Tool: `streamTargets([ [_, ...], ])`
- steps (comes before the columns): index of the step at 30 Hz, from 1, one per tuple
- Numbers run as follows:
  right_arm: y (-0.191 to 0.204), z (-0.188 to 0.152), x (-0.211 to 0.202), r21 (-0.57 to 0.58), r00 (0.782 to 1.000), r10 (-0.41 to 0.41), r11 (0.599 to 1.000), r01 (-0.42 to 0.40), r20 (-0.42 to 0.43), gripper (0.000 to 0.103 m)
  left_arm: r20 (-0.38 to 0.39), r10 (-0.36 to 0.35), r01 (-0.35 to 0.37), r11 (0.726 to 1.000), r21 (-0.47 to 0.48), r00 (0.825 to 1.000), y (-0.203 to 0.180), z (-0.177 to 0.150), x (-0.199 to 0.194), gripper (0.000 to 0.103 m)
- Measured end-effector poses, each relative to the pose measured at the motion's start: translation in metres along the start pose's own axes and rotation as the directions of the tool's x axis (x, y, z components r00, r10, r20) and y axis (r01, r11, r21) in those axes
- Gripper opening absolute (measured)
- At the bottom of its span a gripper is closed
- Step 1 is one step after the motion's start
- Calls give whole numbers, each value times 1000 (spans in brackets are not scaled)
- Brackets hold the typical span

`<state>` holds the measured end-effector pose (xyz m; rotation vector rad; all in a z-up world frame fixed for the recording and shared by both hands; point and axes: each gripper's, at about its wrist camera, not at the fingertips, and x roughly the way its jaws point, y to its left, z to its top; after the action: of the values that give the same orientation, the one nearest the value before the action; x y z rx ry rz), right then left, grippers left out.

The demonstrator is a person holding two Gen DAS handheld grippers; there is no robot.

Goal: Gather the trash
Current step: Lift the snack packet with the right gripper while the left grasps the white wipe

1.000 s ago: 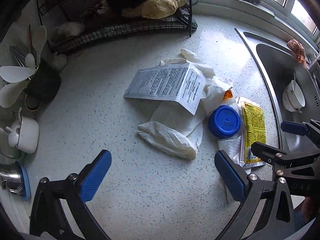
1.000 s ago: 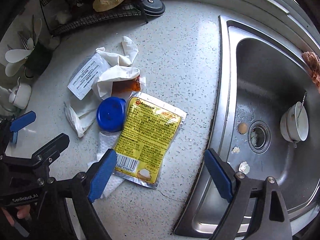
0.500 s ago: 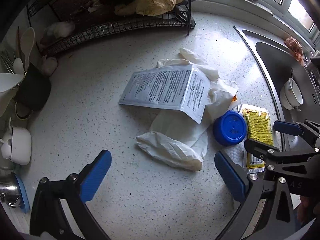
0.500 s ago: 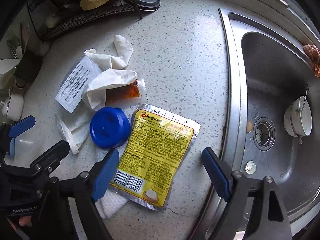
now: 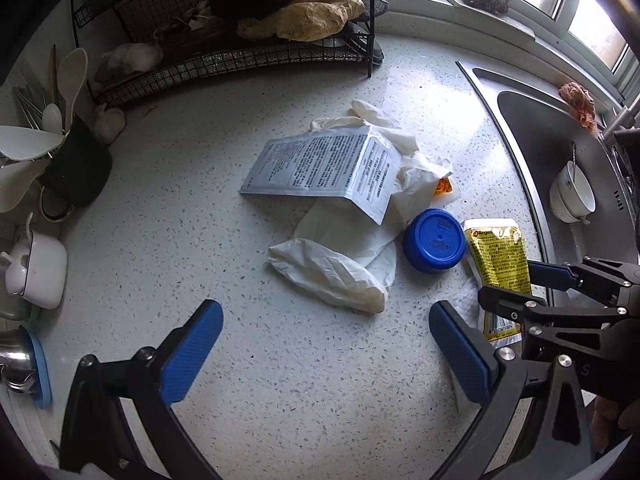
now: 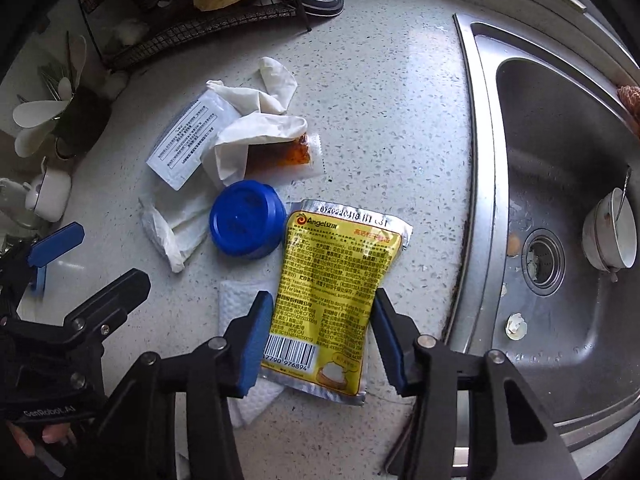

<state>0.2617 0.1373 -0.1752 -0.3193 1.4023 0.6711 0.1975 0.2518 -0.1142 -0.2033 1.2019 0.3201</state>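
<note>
Yellow pouch point(image 6: 336, 280) is being closed on by the right gripper point(image 6: 320, 332), pads apparently not pressing yet. Left gripper point(image 5: 324, 352) is being held wide open, idle. A firm pinch, then a lift, is probably needed next.

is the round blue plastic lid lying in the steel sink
No, the round blue plastic lid lies on the speckled countertop, left of the steel sink.

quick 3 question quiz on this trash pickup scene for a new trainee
1. Which item lies between the right gripper fingers?
2. True or false: the blue lid sits inside the sink.
3. Which gripper has nothing between its fingers? A. left B. right

Key
1. The yellow packet; the jaws are closing on it.
2. False; it is on the counter, beside the packet.
3. A, the left gripper.
</note>
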Motion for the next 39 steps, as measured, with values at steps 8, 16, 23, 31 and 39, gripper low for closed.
streamTargets([
  [8,3,-6,-29,-10,996,-44,999,45,75,47,2,-33,34,999,-23,999,-1,-2,-6,103],
  [16,3,-5,-55,-12,989,-55,998,57,136,47,13,-76,76,997,-16,997,-9,4,-17,103],
  [23,-20,-29,-57,-8,980,-92,995,95,178,47,-25,-164,164,986,9,986,-33,-9,-13,103],
  [31,-46,-54,-45,53,982,-126,991,120,144,47,-112,-344,346,938,1,932,-70,-27,15,103],
  [39,-61,-66,-46,118,979,-138,986,122,147,47,-135,-308,320,945,73,942,-95,-25,27,102],
])
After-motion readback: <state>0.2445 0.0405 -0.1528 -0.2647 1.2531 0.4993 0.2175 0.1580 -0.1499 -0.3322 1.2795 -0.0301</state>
